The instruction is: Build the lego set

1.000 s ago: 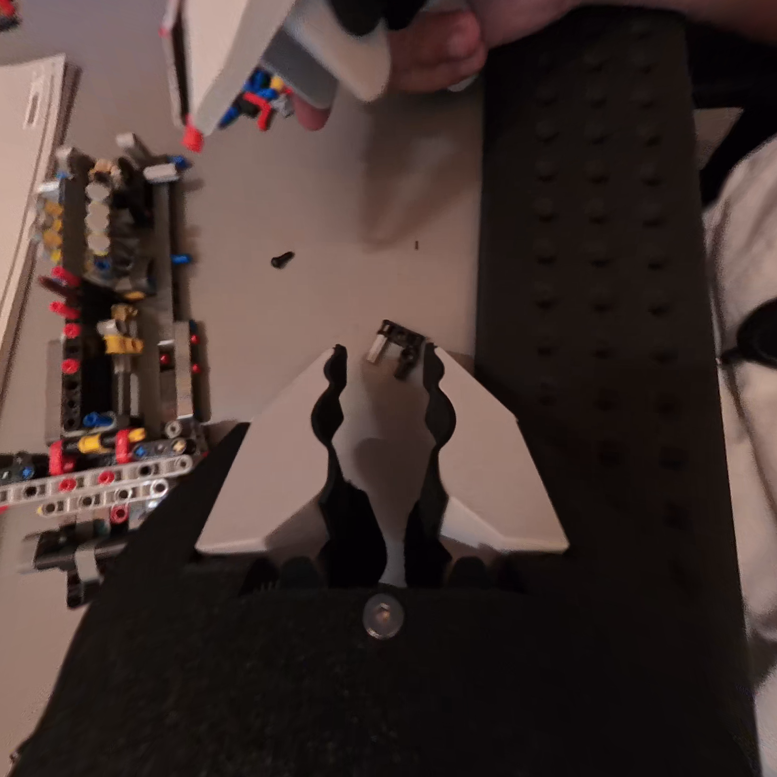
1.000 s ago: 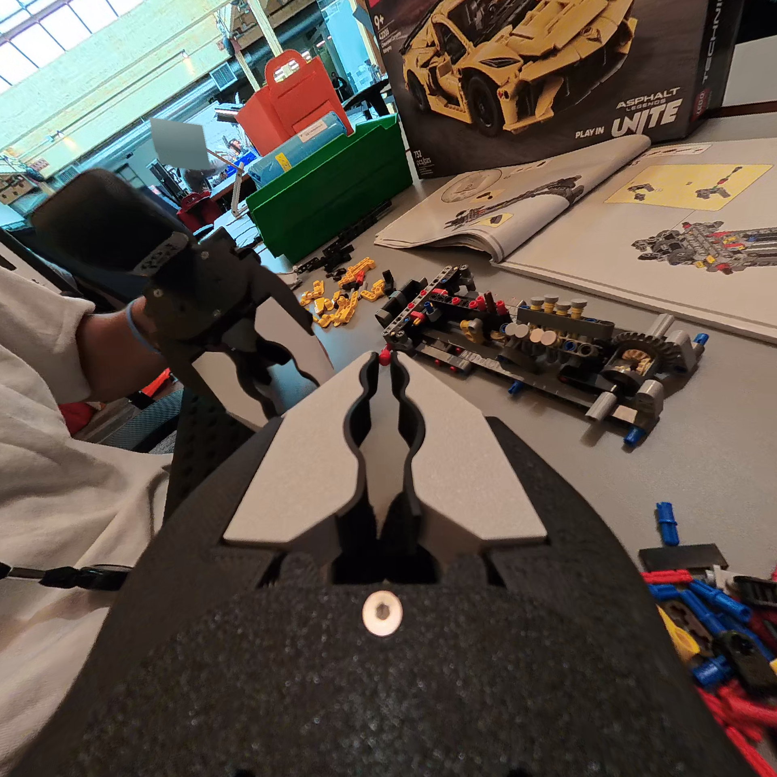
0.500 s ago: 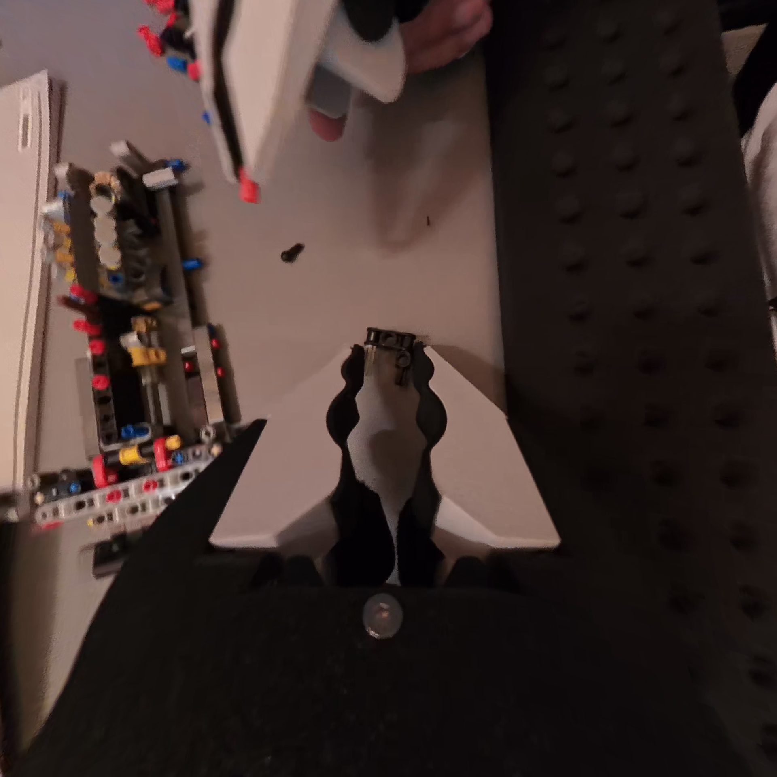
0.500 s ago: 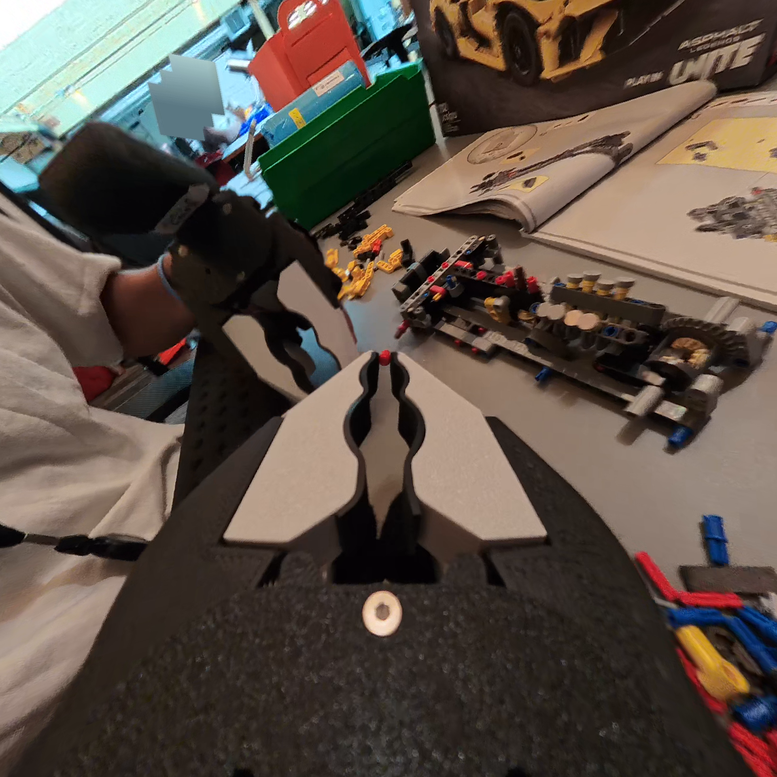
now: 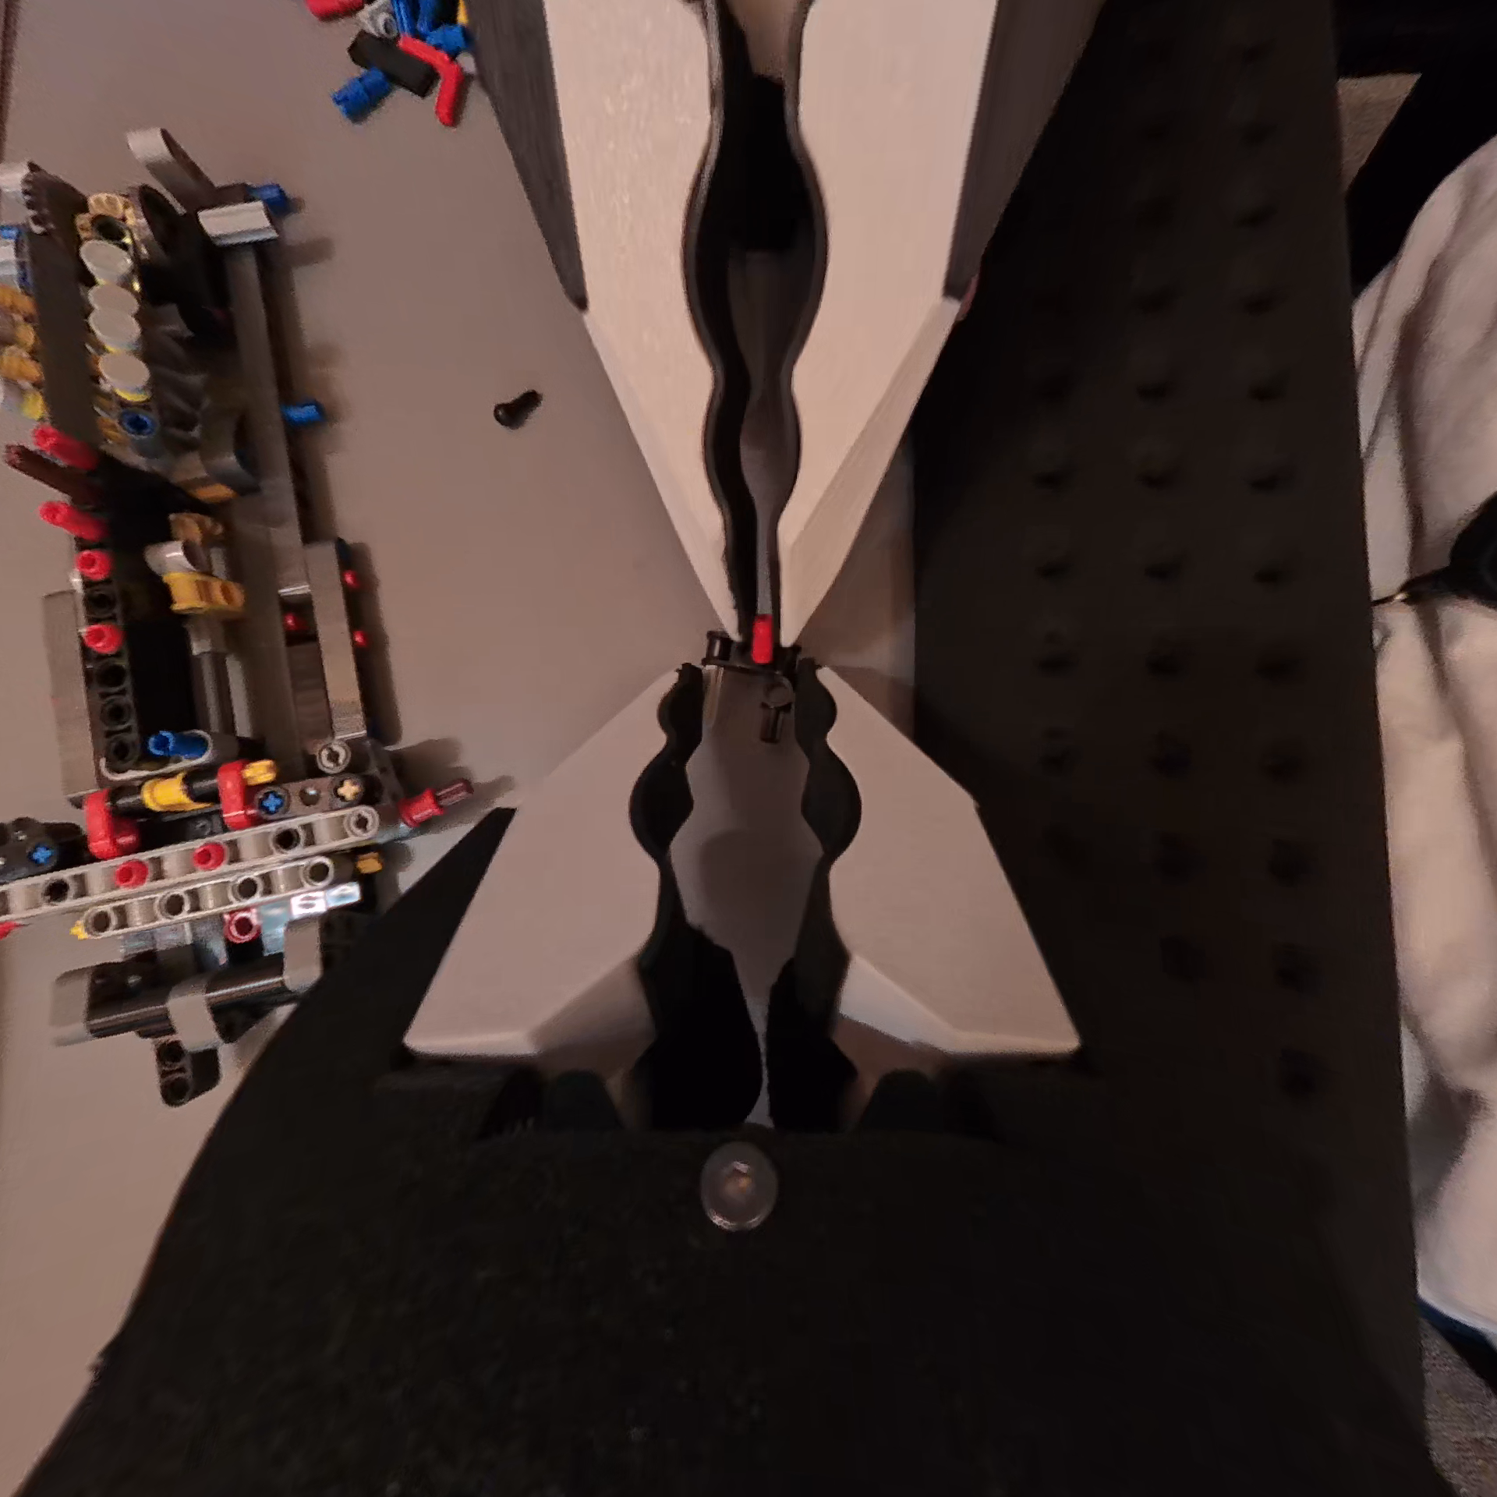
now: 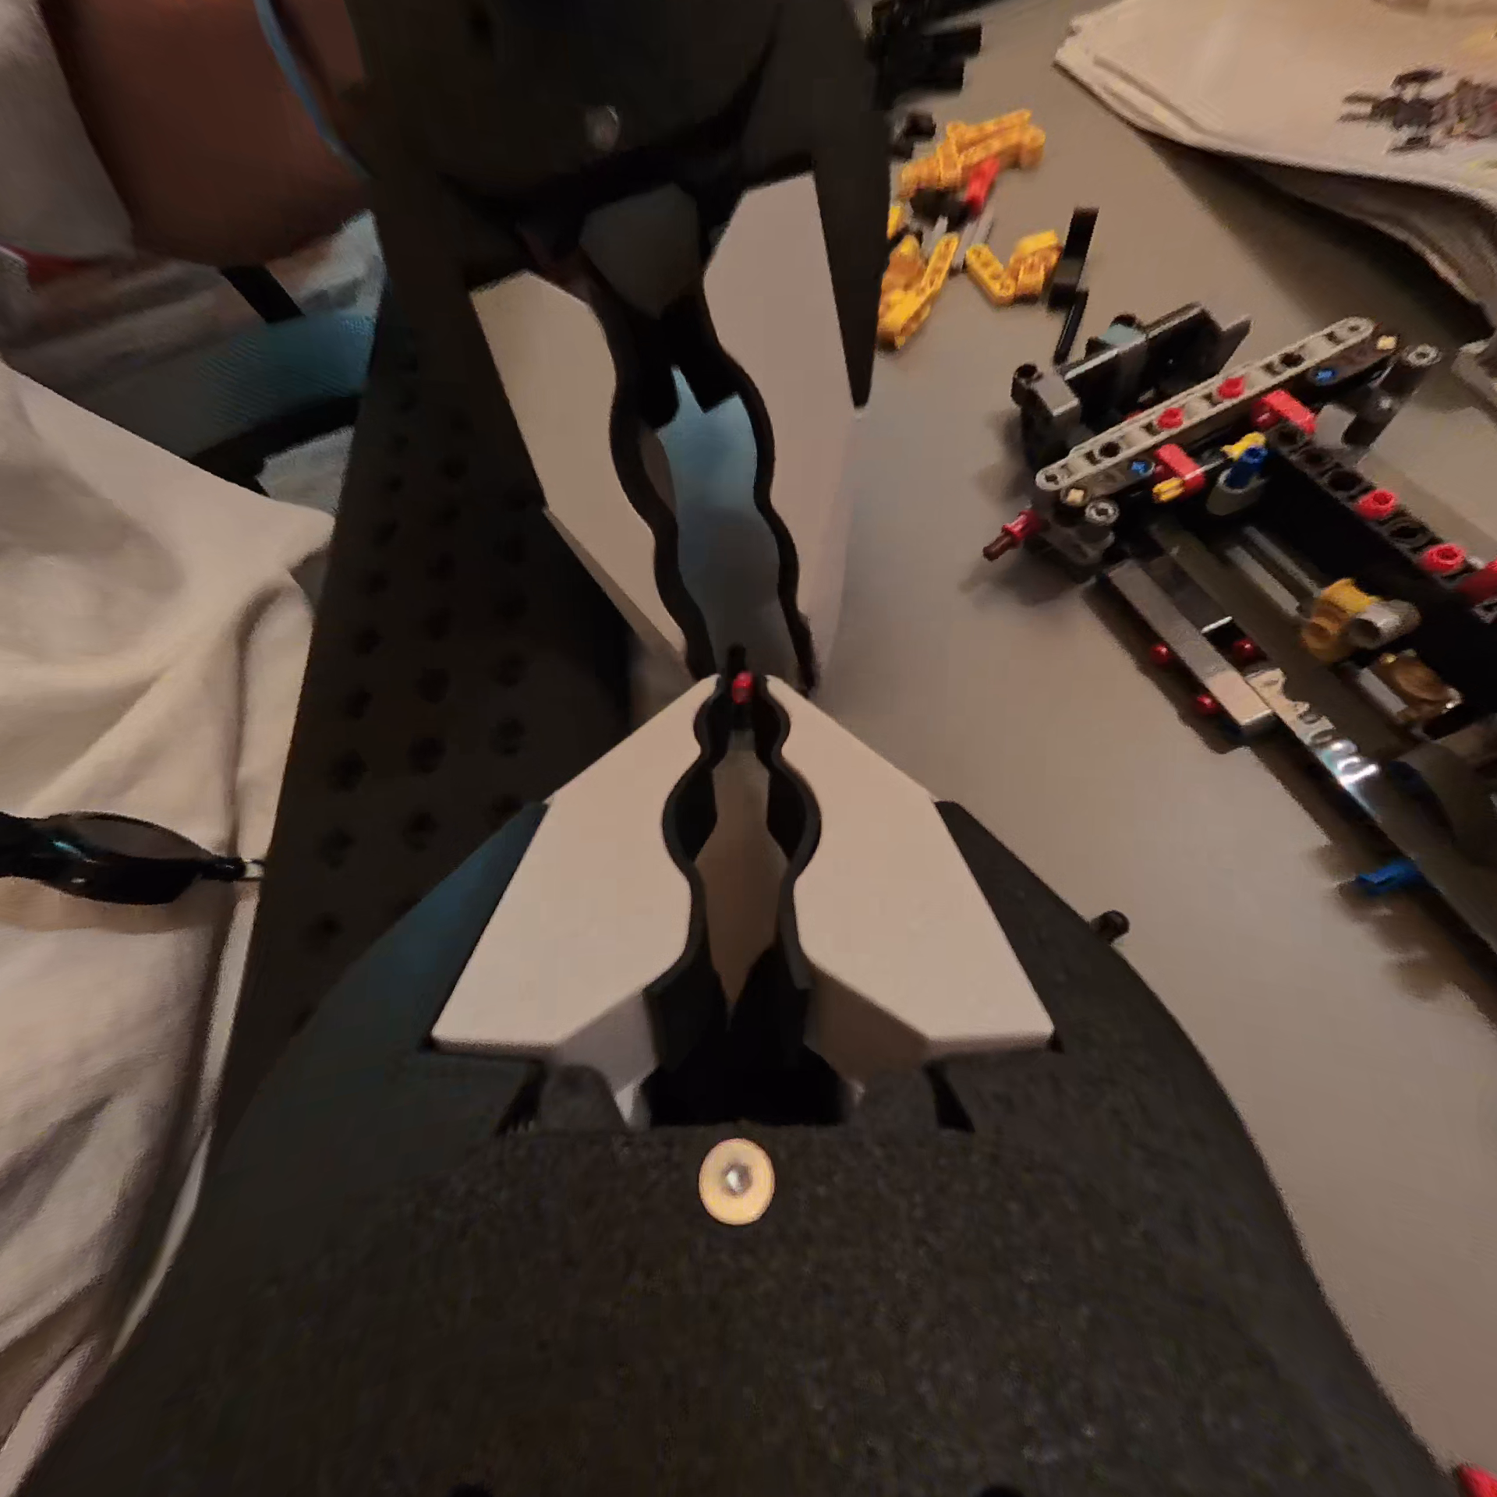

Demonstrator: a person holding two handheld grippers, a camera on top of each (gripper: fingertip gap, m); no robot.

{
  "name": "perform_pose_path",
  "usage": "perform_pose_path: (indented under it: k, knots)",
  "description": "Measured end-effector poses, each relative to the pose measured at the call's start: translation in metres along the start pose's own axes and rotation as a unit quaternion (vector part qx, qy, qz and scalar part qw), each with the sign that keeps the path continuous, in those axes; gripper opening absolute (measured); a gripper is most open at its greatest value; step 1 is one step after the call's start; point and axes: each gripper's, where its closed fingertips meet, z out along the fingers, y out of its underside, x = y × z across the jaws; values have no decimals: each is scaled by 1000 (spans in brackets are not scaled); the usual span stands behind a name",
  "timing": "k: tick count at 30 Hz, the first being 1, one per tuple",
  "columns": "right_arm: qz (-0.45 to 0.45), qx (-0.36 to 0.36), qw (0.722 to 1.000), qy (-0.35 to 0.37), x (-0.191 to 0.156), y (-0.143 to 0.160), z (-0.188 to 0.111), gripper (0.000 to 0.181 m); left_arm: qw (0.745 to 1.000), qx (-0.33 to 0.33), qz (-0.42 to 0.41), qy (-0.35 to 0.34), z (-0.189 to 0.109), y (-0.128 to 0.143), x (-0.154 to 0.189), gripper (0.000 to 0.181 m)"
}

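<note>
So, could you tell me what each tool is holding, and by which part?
Left tool: small black connector piece, gripped across its ends. Right tool: red pin, pinched at its tail.

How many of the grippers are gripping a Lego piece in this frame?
2. The left gripper is shut on a small black connector; the right gripper, tip to tip with it, pinches a red pin.

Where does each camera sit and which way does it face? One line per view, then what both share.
Left wrist view: rides the left gripper, looking down on the table; white clothing at right.
Right wrist view: rides the right gripper, facing the left one head-on; forearm top left.
Shared: red pin meeting black connector, plus the chassis.
</note>
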Motion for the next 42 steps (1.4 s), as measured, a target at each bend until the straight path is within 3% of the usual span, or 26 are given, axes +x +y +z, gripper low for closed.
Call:
perform_pose_path:
  k: [5,12,18,21,24,31,36,40,42]
  knots:
    - [-12,-35,999,19,5,7,8,4,999,-23,27,-4,-2,5,-1,20]
    - [-26,-44,998,23,5,8,12,4,1000,7,12,8,-4,6,2,20]
    - [-42,-49,997,35,6,8,15,4,997,-5,-37,-65,-13,17,-9,35]
    - [-42,-49,997,35,6,8,15,4,996,4,-42,-78,-17,18,2,19]
    - [-38,-48,998,32,5,8,15,4,996,-1,-19,-91,-11,22,-1,14]
    - [-35,-47,998,33,6,8,14,4,998,-4,54,-40,-6,17,4,6]
    - [-39,-22,998,37,6,1,9,4,978,-105,161,-81,-27,33,-12,6]
    - [-40,-18,998,41,8,0,8,4,920,-246,284,-113,-54,56,-27,5]
    - [-41,-18,998,42,7,0,8,4,893,-296,324,-98,-63,63,-26,5]
